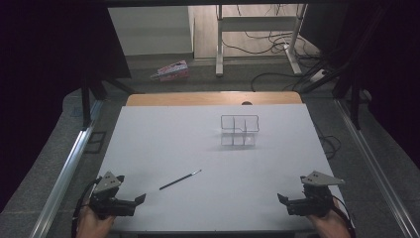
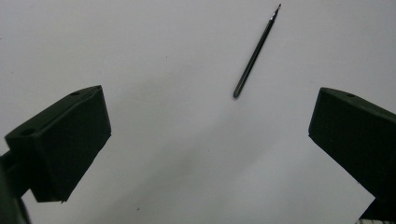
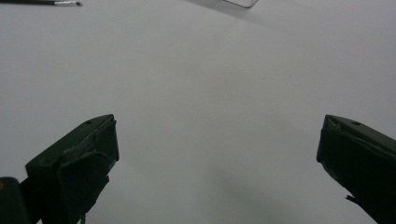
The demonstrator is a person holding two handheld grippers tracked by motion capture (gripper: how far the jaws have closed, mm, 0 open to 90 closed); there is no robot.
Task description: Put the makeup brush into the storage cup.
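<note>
A thin black pen [image 1: 180,180] lies at a slant on the white table top [image 1: 163,144], left of the middle. The left gripper view has the pen [image 2: 256,52] ahead of the jaws, its tip pointing away. My left gripper [image 1: 140,199] rests at the near left corner, its jaws wide apart and empty. At the near right corner my right gripper [image 1: 281,198] is open too, with bare table between its jaws. A clear plastic organiser [image 1: 239,130] with small compartments stands past the middle of the table. The right gripper view catches the pen's end [image 3: 42,2] at its top left.
Beyond the white top a wooden table edge [image 1: 213,98] shows. On the floor behind lie a pink box [image 1: 172,70], cables and metal desk legs [image 1: 219,44]. Metal rails [image 1: 67,168] run along both sides of the table.
</note>
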